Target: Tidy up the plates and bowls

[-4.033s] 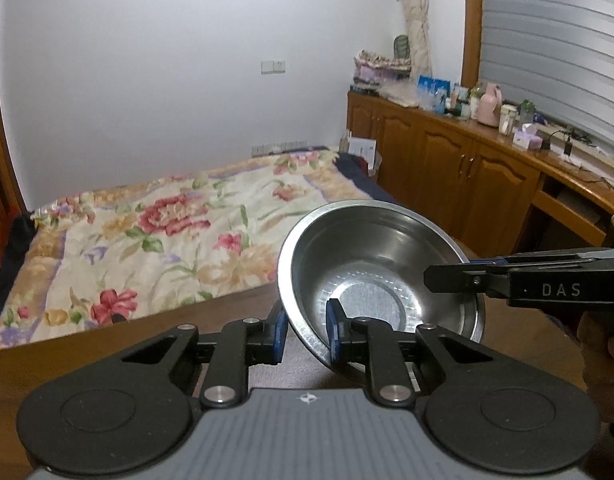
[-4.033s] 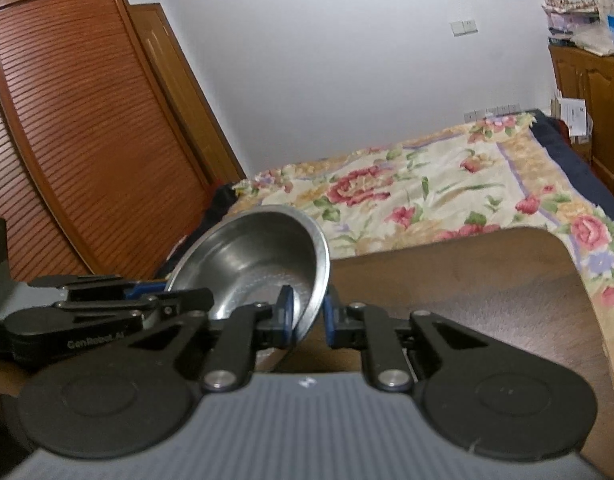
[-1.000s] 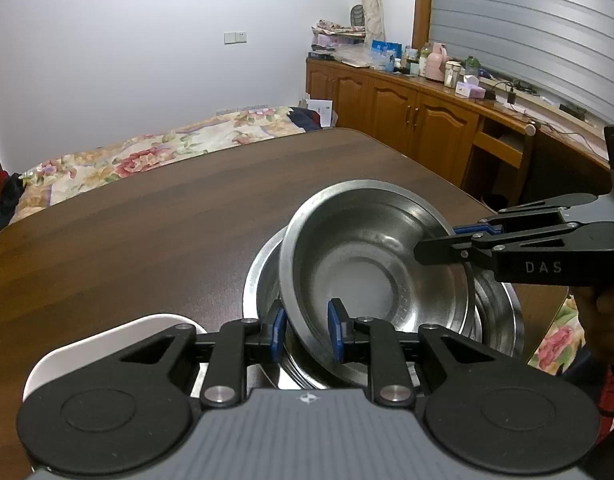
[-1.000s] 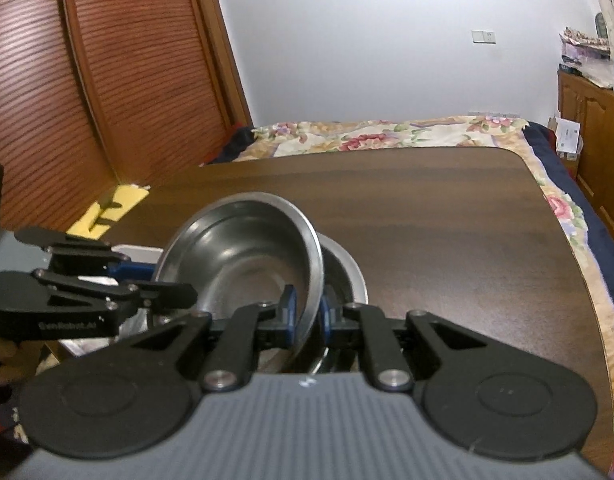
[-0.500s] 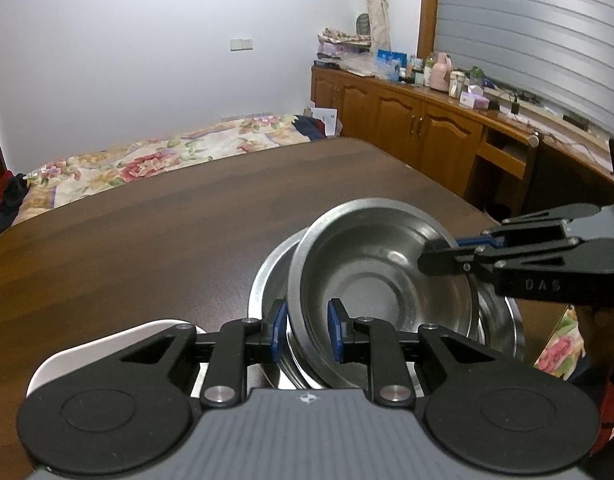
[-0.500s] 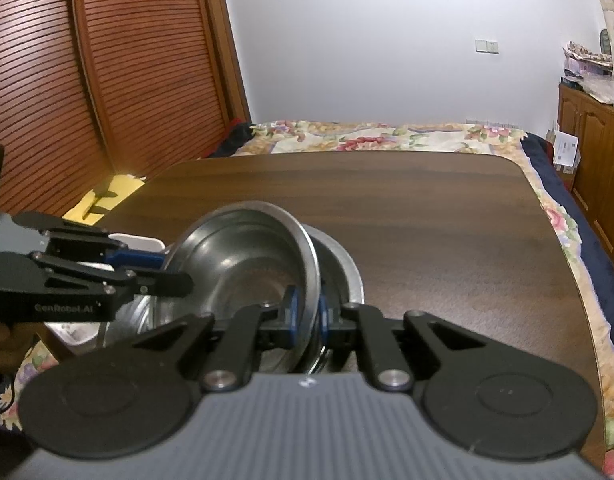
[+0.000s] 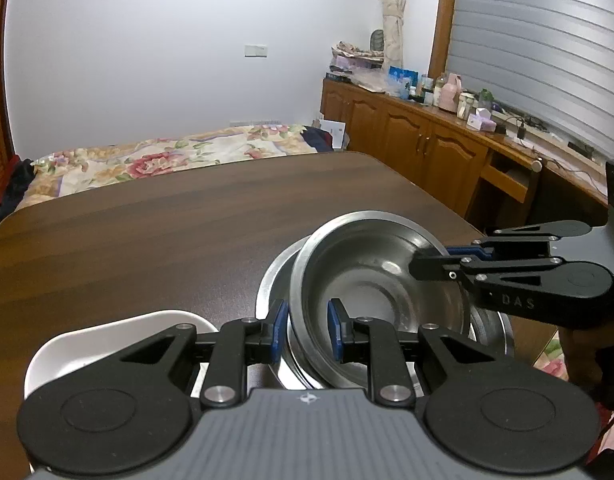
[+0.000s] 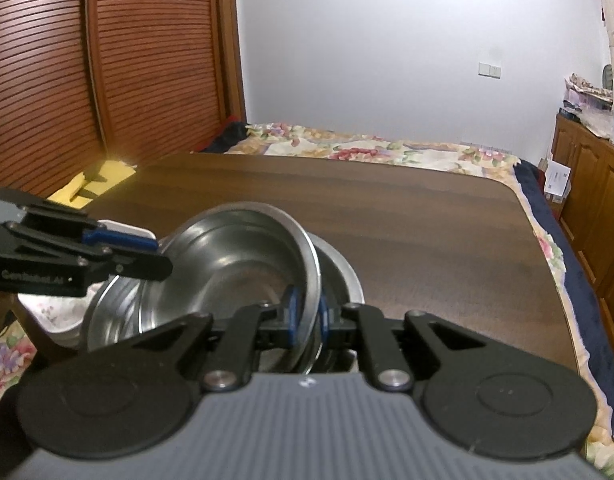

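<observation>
Here, the left gripper point(image 7: 307, 330) pinches the near rim of a steel bowl point(image 7: 371, 284), its blue pads nearly closed with the thin rim between them, while the right gripper point(image 8: 307, 316) clamps the opposite rim almost fully shut. The bowl hangs tilted, partly lowered into a larger steel bowl point(image 7: 273, 280) that sits near the table point(image 7: 167, 232) edge, its far rim riding higher than the side by the left gripper. A white dish point(image 7: 107, 336) lies just beside the stack, under the left gripper. Nesting cleanly likely calls for levelling the bowl first, both hands sinking evenly until its base seats inside the larger one, then letting go with both grippers together so it does not rock or clang. Releasing one side early could tip the bowl or nudge the stack toward the table edge. Beyond the table lies a bed with a floral cover point(image 7: 147, 160).
</observation>
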Tool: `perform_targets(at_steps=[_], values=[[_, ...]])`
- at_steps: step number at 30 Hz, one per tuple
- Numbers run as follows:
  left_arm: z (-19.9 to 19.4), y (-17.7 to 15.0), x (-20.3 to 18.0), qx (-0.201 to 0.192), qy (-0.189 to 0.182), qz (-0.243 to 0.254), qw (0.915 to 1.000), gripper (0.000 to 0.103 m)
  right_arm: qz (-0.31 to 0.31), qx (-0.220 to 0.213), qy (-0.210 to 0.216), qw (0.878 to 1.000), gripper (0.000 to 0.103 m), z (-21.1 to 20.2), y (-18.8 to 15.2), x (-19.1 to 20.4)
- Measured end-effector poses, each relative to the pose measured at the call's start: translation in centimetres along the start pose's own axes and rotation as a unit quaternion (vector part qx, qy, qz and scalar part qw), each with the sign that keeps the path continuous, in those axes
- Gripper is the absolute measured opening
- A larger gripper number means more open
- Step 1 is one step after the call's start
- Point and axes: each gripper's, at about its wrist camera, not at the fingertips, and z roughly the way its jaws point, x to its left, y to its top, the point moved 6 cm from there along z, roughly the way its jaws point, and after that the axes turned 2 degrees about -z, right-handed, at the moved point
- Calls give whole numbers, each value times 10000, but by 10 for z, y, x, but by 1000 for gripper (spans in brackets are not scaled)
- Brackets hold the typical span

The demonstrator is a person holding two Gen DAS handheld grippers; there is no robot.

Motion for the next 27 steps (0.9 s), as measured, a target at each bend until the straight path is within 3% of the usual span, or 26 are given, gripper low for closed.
perform_targets(at_steps=[12,22,27], values=[[0,3,0,-105,-12,-64,9999,24,170,-523,81,9985,16,-2,17,-6],[-2,3,0,-158,-32,-50,9999,24,248,-64,132,9996,13,14,7,-7],[-4,4,1,-234,79,-55,9997,24,327,-247,148,9991,14,3,10,-7]])
